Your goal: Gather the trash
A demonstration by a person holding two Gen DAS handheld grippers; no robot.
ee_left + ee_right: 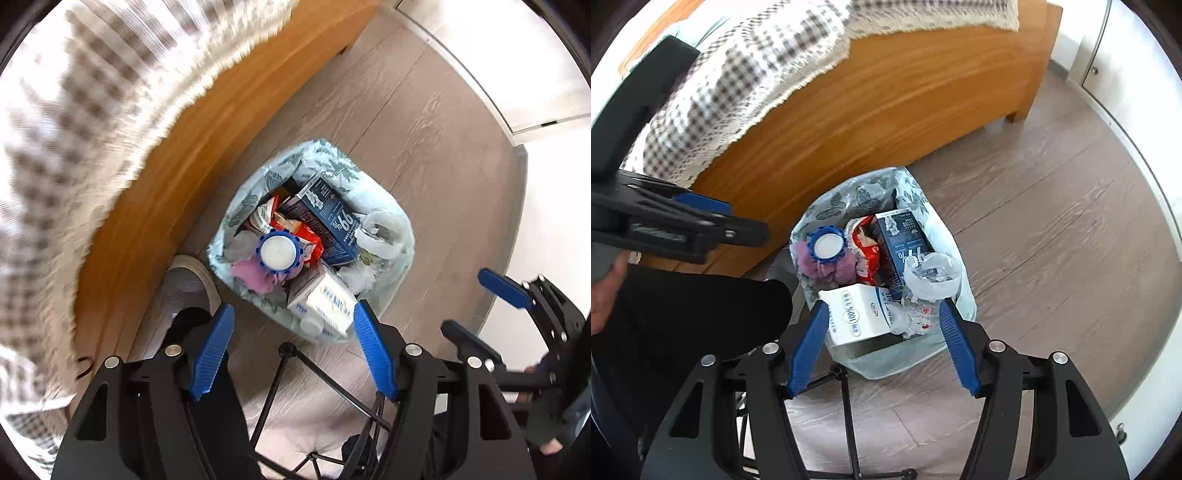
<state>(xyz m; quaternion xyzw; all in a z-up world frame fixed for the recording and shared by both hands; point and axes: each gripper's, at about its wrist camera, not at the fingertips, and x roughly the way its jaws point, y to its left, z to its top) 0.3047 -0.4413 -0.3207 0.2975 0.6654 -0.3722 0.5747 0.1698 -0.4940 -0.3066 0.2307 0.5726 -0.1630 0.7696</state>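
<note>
Over the packed bin [314, 236], both grippers — left gripper [295, 350], right gripper [882, 347] — gape empty; lift straight clear, minding the blue-capped bottle [279, 253] at twelve o'clock.

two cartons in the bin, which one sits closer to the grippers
The white carton with blue print, at the bin's near edge. The dark blue carton marked with a big percent figure stands behind it, nearer the wooden bed frame.

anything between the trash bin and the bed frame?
Mostly bare wood floor, clearest in the left wrist view. A grey round object sits near the trash bin, close to the bed frame; I cannot tell what it is.
</note>
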